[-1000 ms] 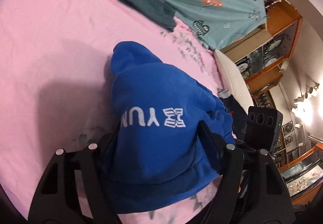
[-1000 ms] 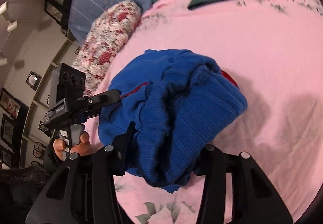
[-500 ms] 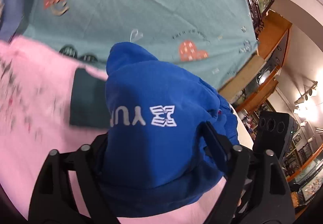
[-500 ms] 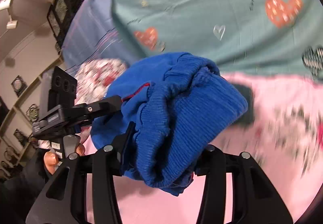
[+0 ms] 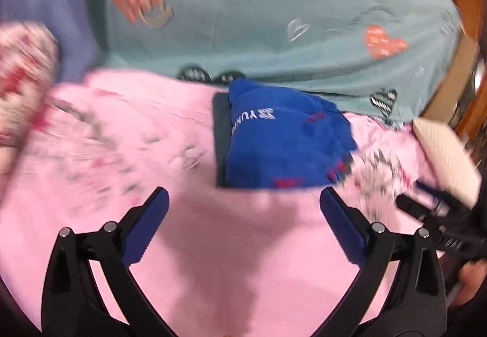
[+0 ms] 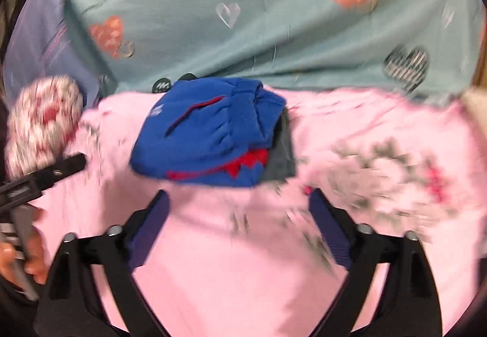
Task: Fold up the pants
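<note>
The folded blue pants with white lettering and red trim lie on top of a dark grey folded garment on the pink bedsheet. In the right wrist view the pants rest on the same grey garment. My left gripper is open and empty, just short of the pants. My right gripper is open and empty, also just short of them. The left gripper also shows at the left edge of the right wrist view.
A teal blanket with hearts rises behind the pile. A red and white floral pillow lies at the left, a cream pillow at the right. Wooden furniture stands at the far right.
Both grippers let go of the blue pants and opened. The pants now lie on the dark grey garment, and both grippers have drawn back from them.
</note>
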